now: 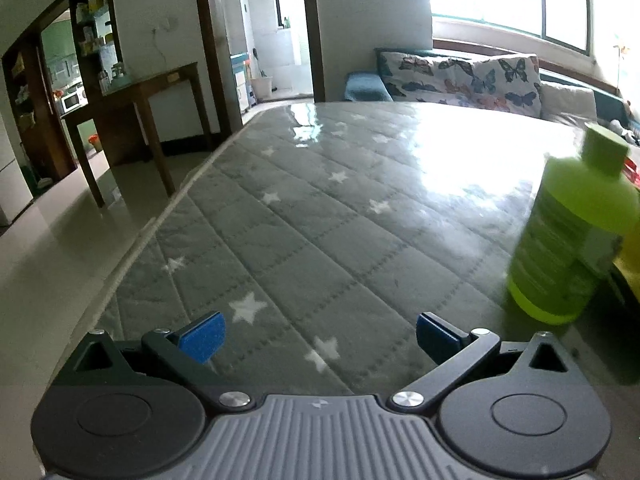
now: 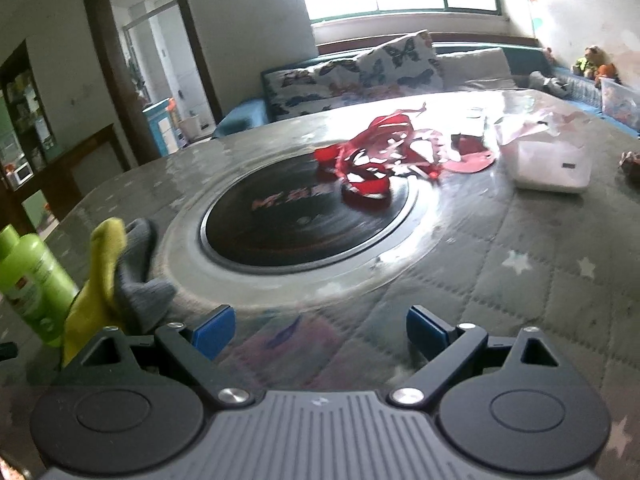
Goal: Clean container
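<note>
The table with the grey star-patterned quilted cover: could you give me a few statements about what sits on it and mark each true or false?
1. The green plastic bottle stands upright with its cap on. True.
2. The left gripper is clamped on that bottle. False: its jaws are open and hold nothing.
3. The red plastic wrapping partly lies on the round black hotplate. True.
4. The right gripper holds the yellow and grey cloth. False: it is open; the cloth is beside it.
5. The white plastic container is on the hotplate. False: it sits apart, on the table's cover.
</note>
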{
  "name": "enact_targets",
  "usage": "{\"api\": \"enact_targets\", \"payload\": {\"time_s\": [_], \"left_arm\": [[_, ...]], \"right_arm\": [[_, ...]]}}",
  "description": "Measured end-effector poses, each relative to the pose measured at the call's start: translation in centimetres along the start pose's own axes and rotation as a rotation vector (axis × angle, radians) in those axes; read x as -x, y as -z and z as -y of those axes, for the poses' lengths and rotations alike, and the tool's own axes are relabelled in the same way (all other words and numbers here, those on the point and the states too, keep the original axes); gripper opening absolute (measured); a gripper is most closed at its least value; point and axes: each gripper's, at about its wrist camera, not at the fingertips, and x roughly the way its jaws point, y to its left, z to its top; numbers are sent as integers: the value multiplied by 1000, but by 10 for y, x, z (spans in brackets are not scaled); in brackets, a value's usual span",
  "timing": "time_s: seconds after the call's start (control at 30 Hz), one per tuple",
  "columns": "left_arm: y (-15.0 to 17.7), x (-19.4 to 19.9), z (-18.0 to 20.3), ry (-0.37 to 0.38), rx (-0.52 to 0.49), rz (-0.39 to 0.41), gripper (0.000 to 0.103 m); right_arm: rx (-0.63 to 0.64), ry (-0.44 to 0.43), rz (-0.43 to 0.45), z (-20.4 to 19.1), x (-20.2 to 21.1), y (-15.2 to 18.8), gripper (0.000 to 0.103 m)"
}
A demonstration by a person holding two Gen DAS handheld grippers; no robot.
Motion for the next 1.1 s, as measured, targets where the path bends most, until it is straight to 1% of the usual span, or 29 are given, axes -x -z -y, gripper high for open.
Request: {"api": "enact_targets", "payload": {"time_s": [0.27, 0.37, 0.47, 0.6, 0.7, 1.1], "left_arm": [[-15, -23, -19, -3, 19, 38, 103], [-19, -35, -24, -9, 23, 25, 103], [-20, -46, -26, -5, 26, 10, 103], [-22, -52, -29, 21, 44, 18, 103], [-25, -58, -35, 31, 78, 11, 103], [-34, -71, -38, 43, 71, 16, 103]], "right_arm": [[6, 52, 31, 16, -18, -12, 95], [7, 63, 34, 21, -26, -19, 96], [8, 69, 36, 24, -34, -24, 100], [14, 76, 34, 26, -41, -29, 103], [10, 93, 32, 27, -47, -33, 103], [7, 158, 30, 38, -64, -46, 103]]}}
